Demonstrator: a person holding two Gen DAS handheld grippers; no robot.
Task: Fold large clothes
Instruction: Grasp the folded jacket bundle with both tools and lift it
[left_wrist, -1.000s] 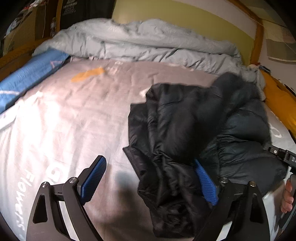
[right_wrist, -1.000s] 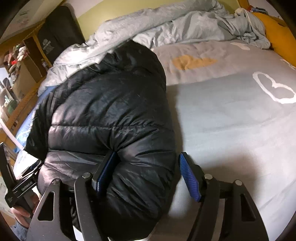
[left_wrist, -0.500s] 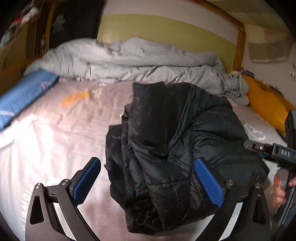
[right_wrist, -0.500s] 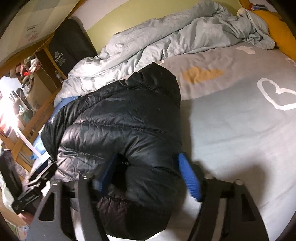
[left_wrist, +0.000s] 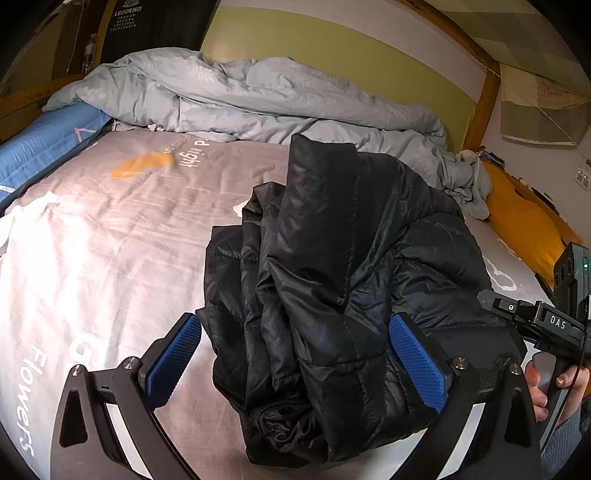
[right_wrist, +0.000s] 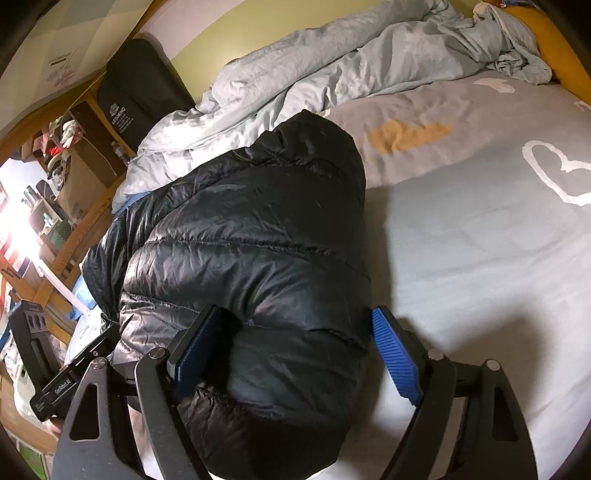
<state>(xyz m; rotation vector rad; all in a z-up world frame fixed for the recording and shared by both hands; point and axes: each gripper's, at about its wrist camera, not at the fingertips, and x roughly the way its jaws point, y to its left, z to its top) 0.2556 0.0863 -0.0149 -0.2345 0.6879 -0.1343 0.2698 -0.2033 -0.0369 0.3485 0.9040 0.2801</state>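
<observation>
A black puffer jacket (left_wrist: 332, 258) lies bunched in a thick folded bundle on the grey bed sheet (left_wrist: 110, 240). My left gripper (left_wrist: 295, 332) stands open wide around the bundle's near end. Its left pad is clear of the fabric and its right pad is beside the edge. In the right wrist view the jacket (right_wrist: 251, 229) fills the left half. My right gripper (right_wrist: 295, 317) is open with the padded near end between its jaws. Its right pad sits just off the fabric, and its left pad is partly sunk behind a fold.
A crumpled grey duvet (left_wrist: 240, 96) is heaped along the headboard. A blue pillow (left_wrist: 44, 147) lies at the left edge, an orange one (left_wrist: 517, 221) at the right. A hand (left_wrist: 543, 387) holds the other gripper's handle. Shelves with boxes (right_wrist: 74, 166) stand beside the bed.
Both pairs of jaws have spread wider and come off the jacket. The left wrist view has tipped upward. The bundle rests on the sheet.
</observation>
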